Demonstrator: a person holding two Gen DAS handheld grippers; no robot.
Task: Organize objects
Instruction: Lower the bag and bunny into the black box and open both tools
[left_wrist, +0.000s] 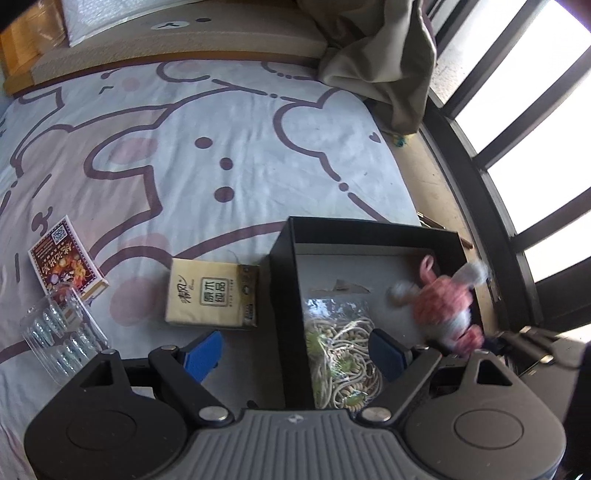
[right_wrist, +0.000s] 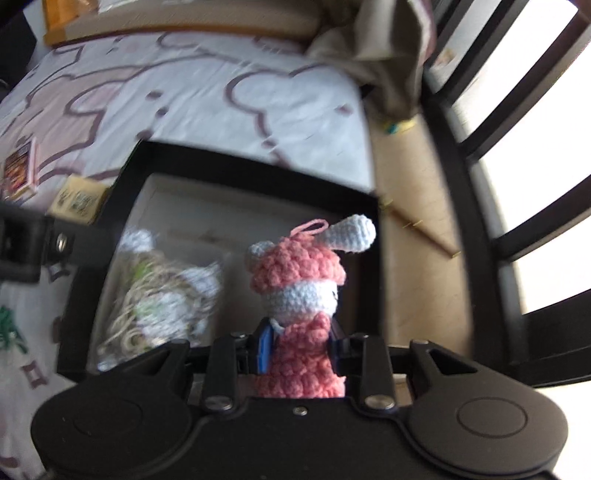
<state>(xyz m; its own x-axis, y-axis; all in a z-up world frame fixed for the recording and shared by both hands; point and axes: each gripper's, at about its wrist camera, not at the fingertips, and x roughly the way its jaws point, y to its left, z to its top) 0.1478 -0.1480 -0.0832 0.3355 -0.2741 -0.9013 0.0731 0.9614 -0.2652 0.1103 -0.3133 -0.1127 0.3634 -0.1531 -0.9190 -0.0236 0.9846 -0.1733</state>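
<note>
Right tool: pads clamped on the body of a crocheted pink-and-white doll, held head-out over the black box, presumably for dropping in.

Left tool: jaws wide, empty, above the box's near wall.

Box, near the bed's window-side edge: holds a bagged cord bundle.

Bed, unsorted: tissue pack, clear plastic cup, red card box.
</note>
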